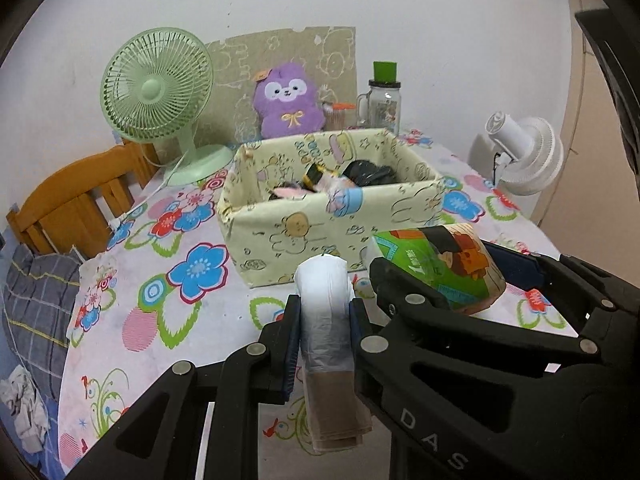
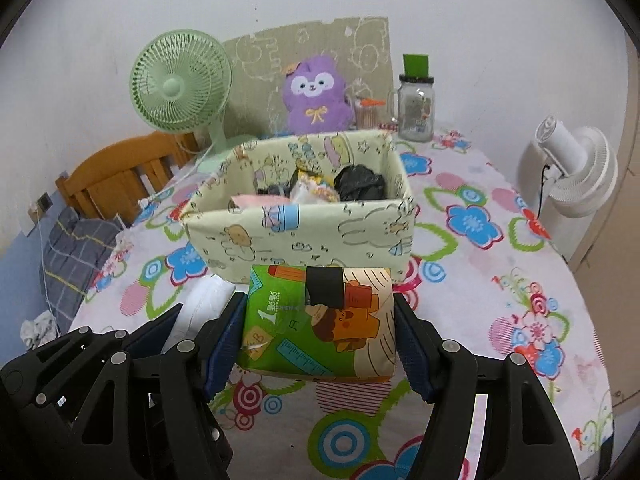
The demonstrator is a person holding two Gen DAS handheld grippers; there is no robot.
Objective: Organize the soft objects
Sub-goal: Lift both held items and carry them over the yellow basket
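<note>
Two grippers up over a desk (image 2: pixel 500 280) with a flowery cloth.

Left gripper (image 1: pixel 325 320): jaws pinching a white roll (image 1: pixel 325 300) of thin bags, held upright, its brown end hanging down below the jaws. Lifted off the desk.

Right gripper (image 2: pixel 320 320): jaws pressed on both sides of a tissue pack (image 2: pixel 320 320), green and orange with a cartoon face on it. Also up off the desk. Seen from the left camera too, pack (image 1: pixel 444 268) just to the right of the roll, the two grippers side by side.

Just behind both: a cloth box (image 2: pixel 304 236), pale yellow with little drawings, open on top. Inside: a black bag (image 2: pixel 360 186), something pink (image 2: pixel 256 200) and a few small packets. Roll and pack near the box front, not in it.

Behind the box: a purple plush (image 2: pixel 314 96) leaning on cardboard (image 2: pixel 360 40), a green fan (image 2: pixel 180 84) on the left, a glass jar (image 2: pixel 416 112) with a green lid on the right. Far right, by the desk edge: a white fan (image 2: pixel 576 172). Left of the desk: a wooden chair (image 2: pixel 116 176) and a grey checked cloth (image 2: pixel 76 248).
</note>
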